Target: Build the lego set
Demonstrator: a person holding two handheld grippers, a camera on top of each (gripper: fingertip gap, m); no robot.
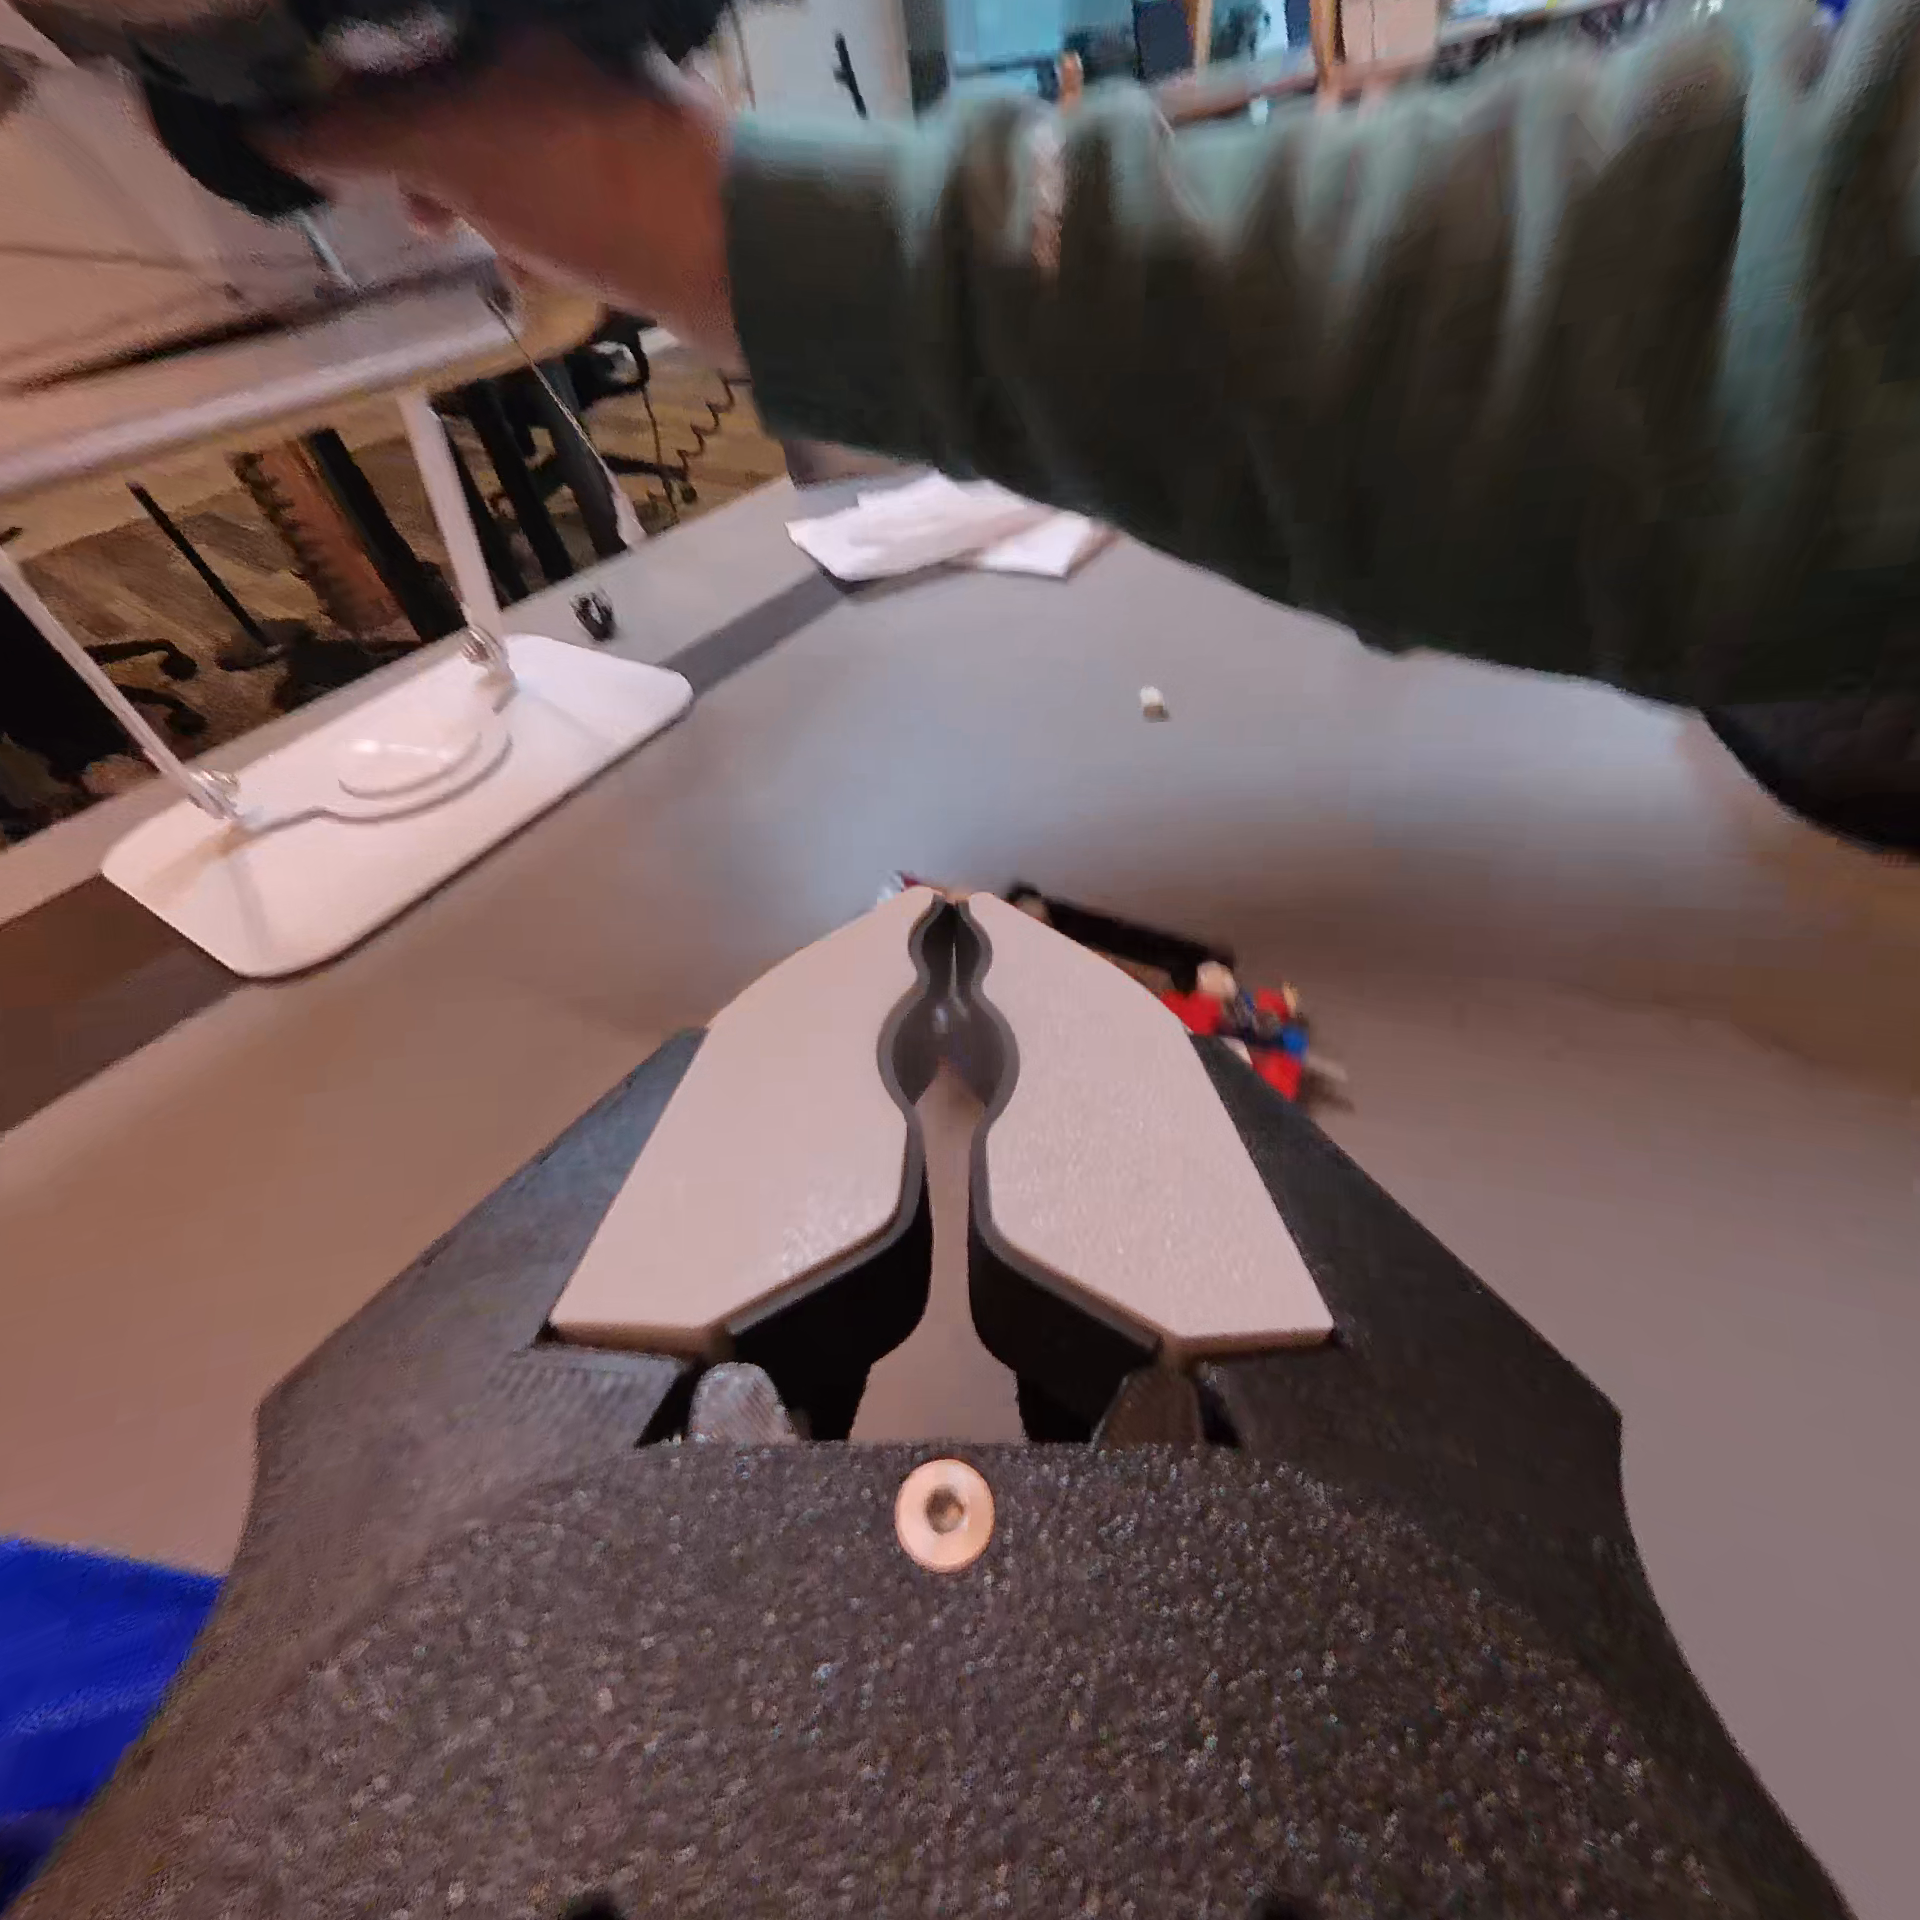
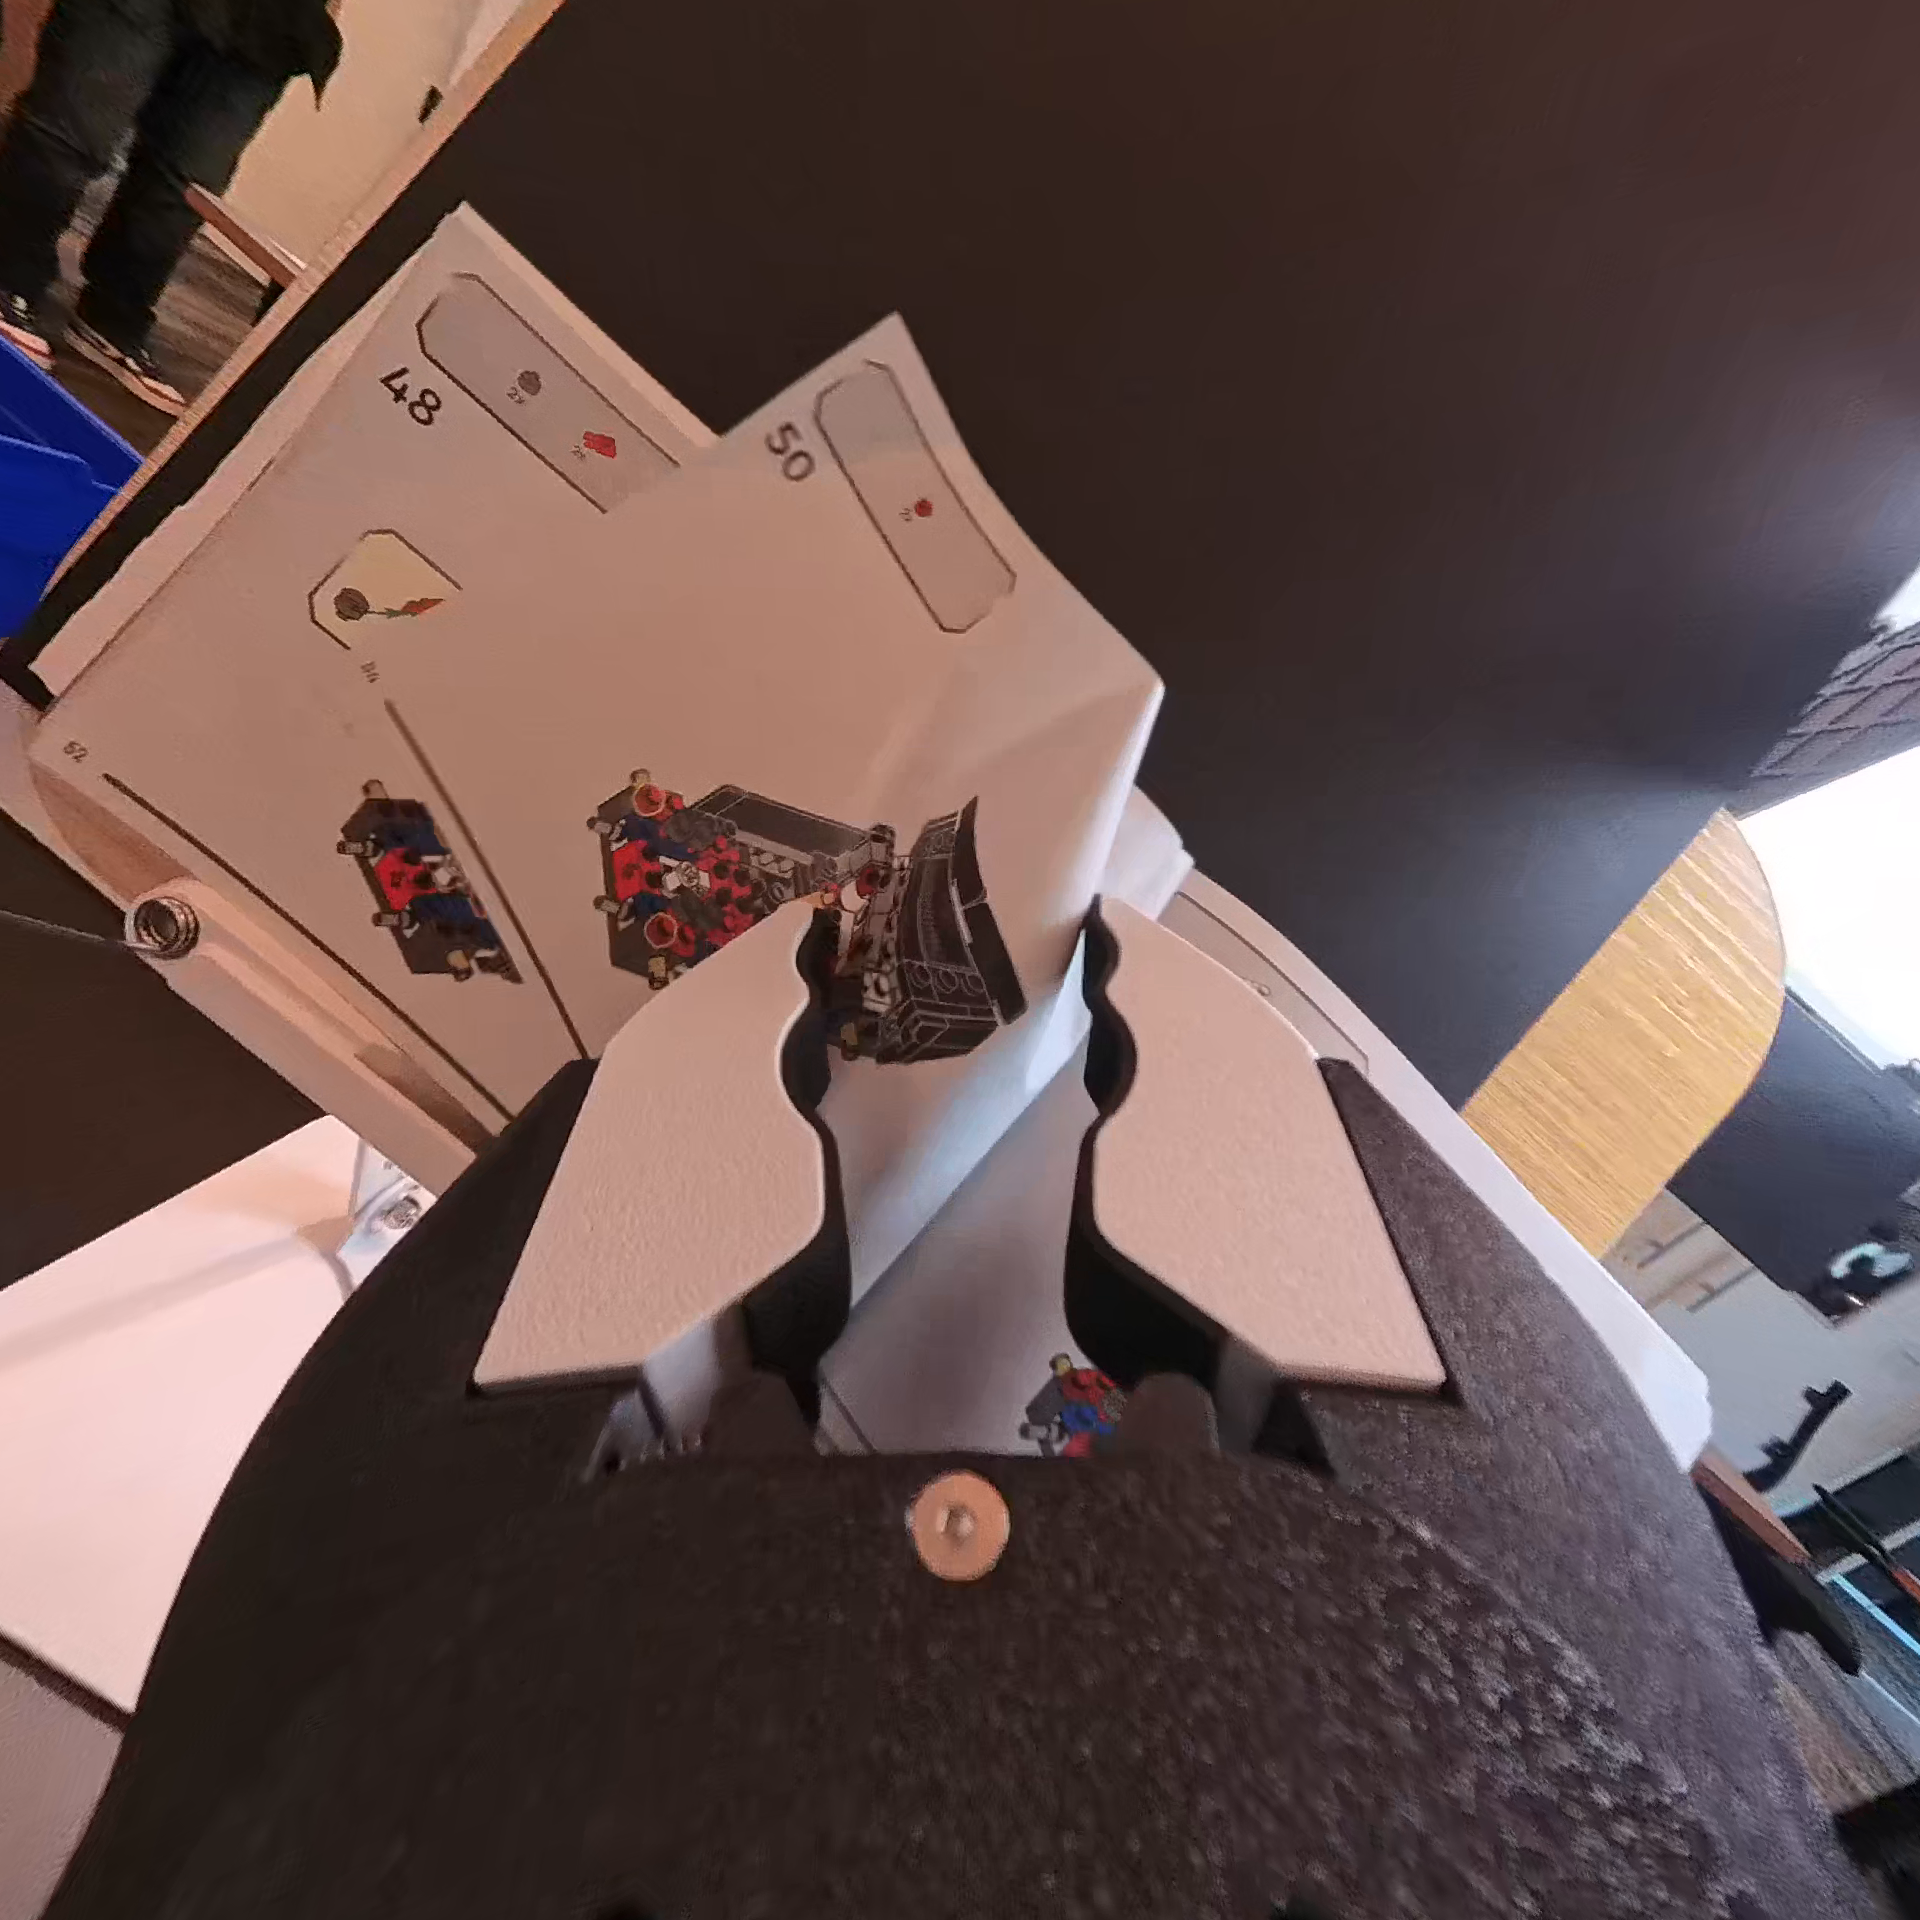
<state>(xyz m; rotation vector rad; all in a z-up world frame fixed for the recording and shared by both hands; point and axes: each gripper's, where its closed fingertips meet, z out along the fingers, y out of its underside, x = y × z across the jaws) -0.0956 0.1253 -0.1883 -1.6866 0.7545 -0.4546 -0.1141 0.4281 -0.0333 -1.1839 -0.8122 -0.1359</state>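
**Turning the instruction page**

Right hand-held gripper (image 2: 945, 935), released, straddles a lifted instruction booklet (image 2: 727, 644) page; next move: pinch it. Left hand-held gripper (image 1: 954, 914), clenched, apparently empty, hovers near the partly built Lego model (image 1: 1236, 1013) on the worktop (image 1: 1039, 790).

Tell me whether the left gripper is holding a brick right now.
No: the left gripper is shut with nothing between its fingers, and the lego model lies on the table beyond it.

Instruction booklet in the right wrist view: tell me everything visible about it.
The instruction booklet is white paper, lying open on a white stand, printed with coloured build diagrams and parts boxes. One page curls upward, its free edge rising between the fingers of the open right gripper; contact with the pads cannot be told.
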